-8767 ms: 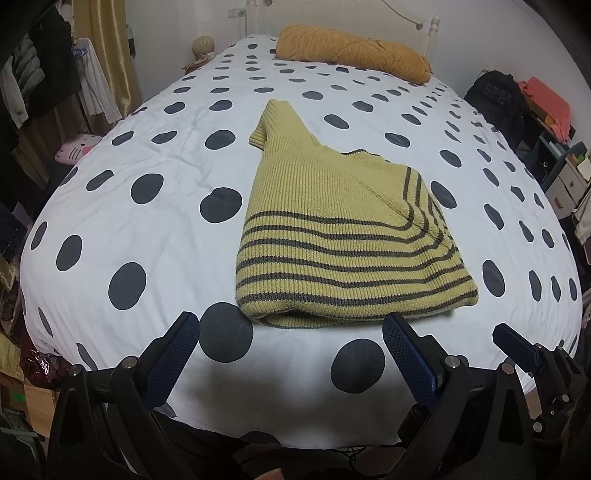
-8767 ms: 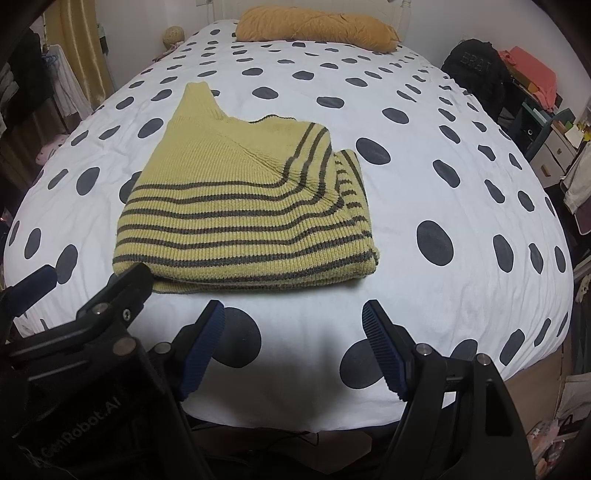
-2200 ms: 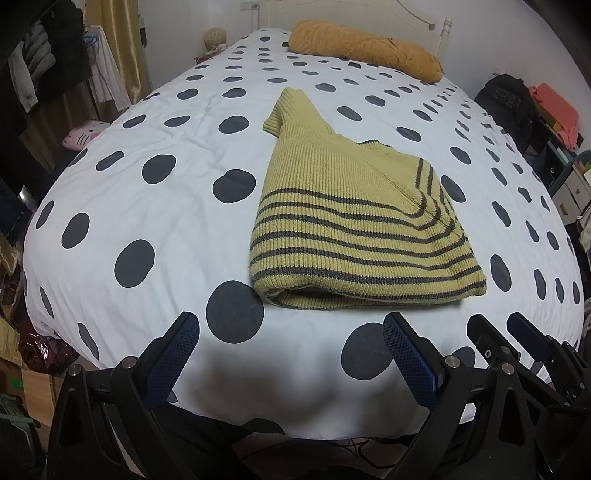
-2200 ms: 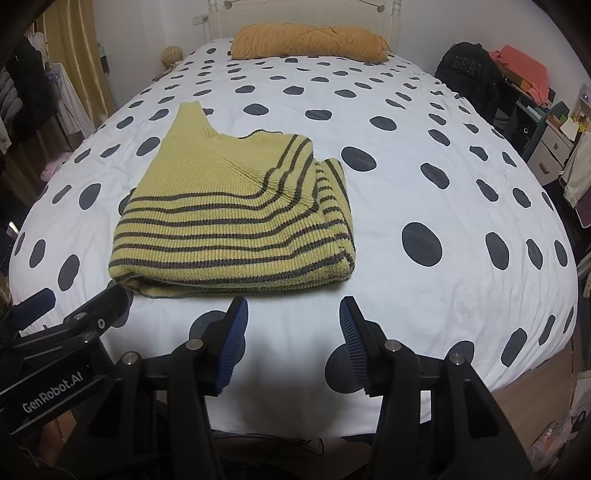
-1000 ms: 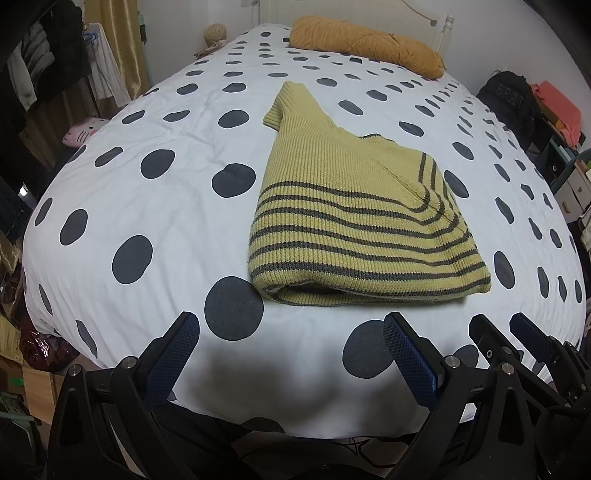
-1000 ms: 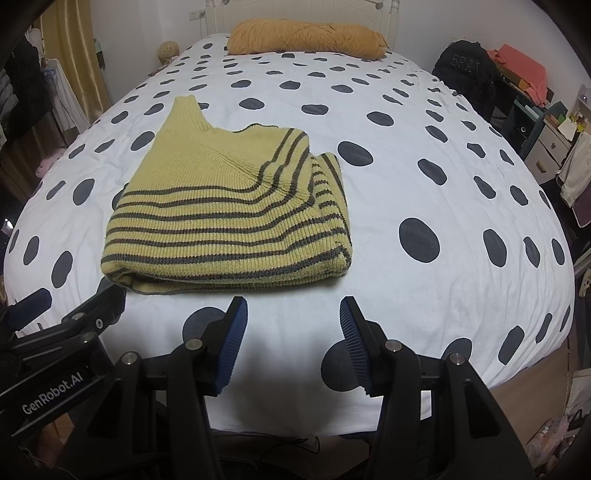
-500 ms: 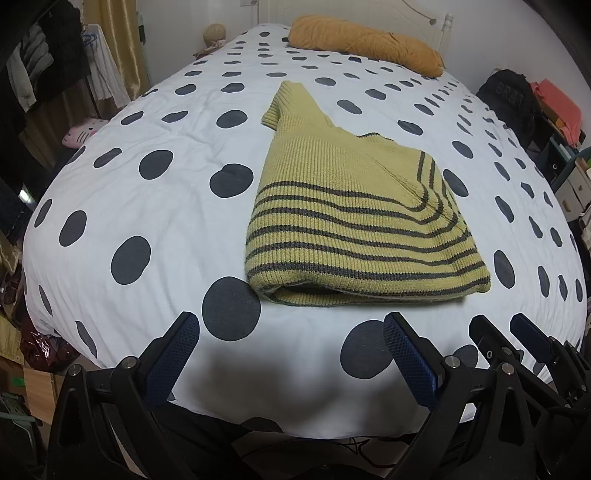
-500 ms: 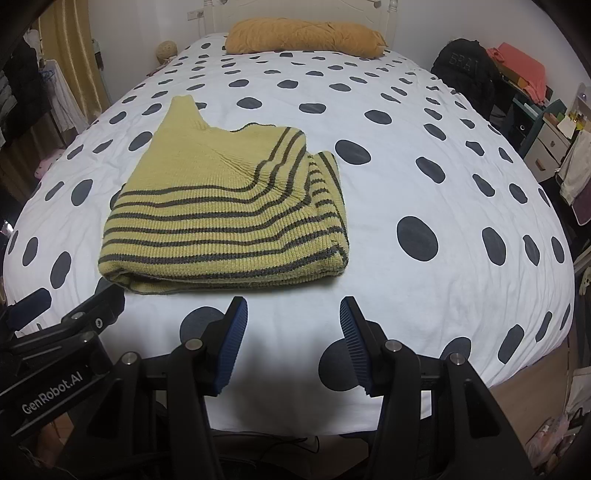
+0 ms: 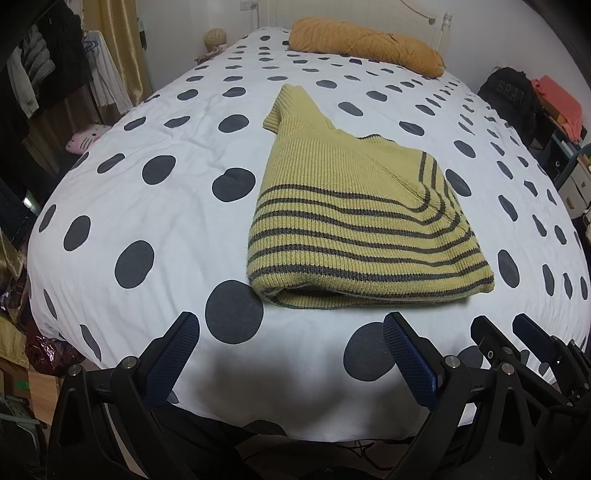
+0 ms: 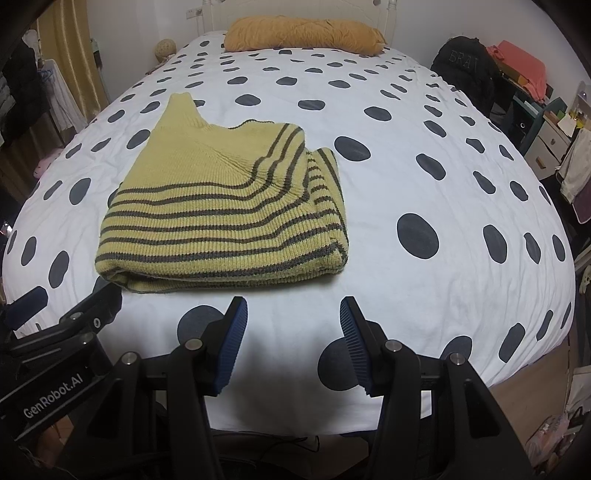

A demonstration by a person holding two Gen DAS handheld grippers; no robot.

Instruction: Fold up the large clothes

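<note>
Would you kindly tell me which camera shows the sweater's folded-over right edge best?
The right wrist view: the striped sweater shows its stacked right-hand layers openly. The left wrist view shows that sweater more obliquely, its right edge compressed.

Backpack (image 10: 463, 62) lettering too small

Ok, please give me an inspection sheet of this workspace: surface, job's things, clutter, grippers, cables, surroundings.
Surface: white bedcover with dark dots, lightly creased.
Job's things: yellow striped sweater lies folded on the bed, one ribbed end sticking out toward the headboard.
Clutter: orange pillow at the head of the bed.
Grippers: left gripper jaws wide open, empty; right gripper jaws apart, empty; both short of the sweater.
Cables: dark cable below the bed edge.
Surroundings: black bag, hanging clothes, drawers.
</note>
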